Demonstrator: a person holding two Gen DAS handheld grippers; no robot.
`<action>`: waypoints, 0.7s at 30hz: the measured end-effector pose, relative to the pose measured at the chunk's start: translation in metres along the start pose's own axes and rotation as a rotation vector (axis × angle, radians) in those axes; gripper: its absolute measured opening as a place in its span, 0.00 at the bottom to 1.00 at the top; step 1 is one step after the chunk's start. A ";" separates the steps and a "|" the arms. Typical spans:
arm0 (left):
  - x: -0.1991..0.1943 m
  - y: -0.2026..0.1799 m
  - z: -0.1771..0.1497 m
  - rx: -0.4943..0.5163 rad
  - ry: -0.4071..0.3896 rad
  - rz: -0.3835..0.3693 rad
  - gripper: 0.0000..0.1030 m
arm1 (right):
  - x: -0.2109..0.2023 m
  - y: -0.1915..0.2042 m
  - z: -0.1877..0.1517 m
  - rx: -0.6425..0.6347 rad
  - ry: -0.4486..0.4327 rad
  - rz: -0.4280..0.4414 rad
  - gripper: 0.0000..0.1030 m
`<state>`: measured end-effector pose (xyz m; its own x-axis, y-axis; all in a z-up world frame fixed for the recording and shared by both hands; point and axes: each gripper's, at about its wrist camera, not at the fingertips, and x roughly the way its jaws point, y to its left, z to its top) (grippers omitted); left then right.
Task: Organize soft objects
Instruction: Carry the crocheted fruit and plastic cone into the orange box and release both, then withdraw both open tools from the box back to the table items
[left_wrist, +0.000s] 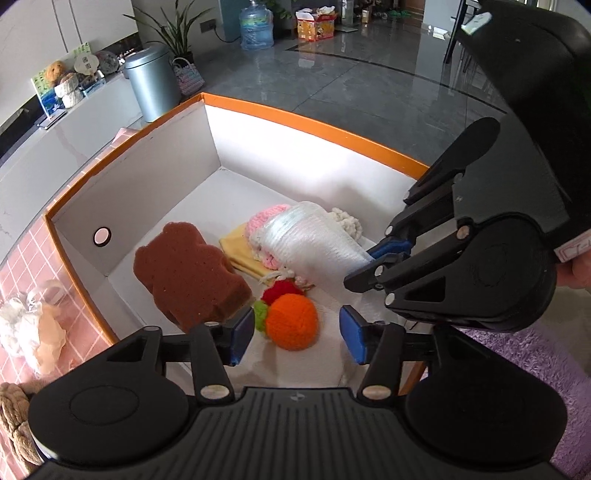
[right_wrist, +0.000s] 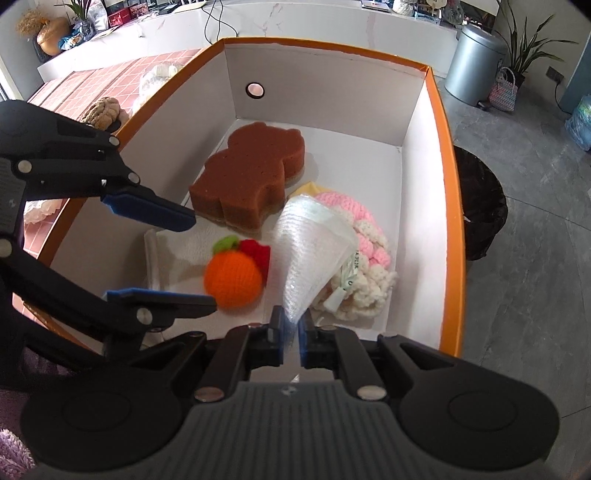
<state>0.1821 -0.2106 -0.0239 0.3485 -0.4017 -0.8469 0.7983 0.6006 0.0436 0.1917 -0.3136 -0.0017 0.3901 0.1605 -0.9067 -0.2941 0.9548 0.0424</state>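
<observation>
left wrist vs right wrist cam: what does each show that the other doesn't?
Left wrist only: a cardboard carton on the far floor, and purple fluffy fabric right of the box.

Right wrist only: a black bin beside the box, and the right gripper pinching the corner of the white foam sleeve.

Both: the orange-rimmed box holding the brown sponge, crocheted orange and pink-and-white knit, the left gripper with nothing between its pads, plus the silver bin.

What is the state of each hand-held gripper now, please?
Left hand-held gripper: open, holding nothing; the crocheted orange lies between its fingers, untouched.
Right hand-held gripper: closed on the end of the white foam sleeve.
</observation>
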 end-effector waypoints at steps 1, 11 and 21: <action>0.000 0.001 0.000 -0.008 -0.001 -0.001 0.68 | 0.000 0.000 0.000 -0.002 -0.002 -0.003 0.07; -0.009 0.004 -0.005 -0.058 -0.029 -0.014 0.77 | -0.013 0.001 0.000 -0.017 -0.041 -0.032 0.33; -0.040 0.010 -0.010 -0.122 -0.125 0.000 0.77 | -0.043 0.008 -0.001 -0.064 -0.146 -0.089 0.47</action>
<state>0.1712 -0.1817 0.0046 0.4130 -0.4802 -0.7739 0.7356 0.6769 -0.0274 0.1721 -0.3134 0.0377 0.5378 0.1153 -0.8351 -0.3063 0.9496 -0.0661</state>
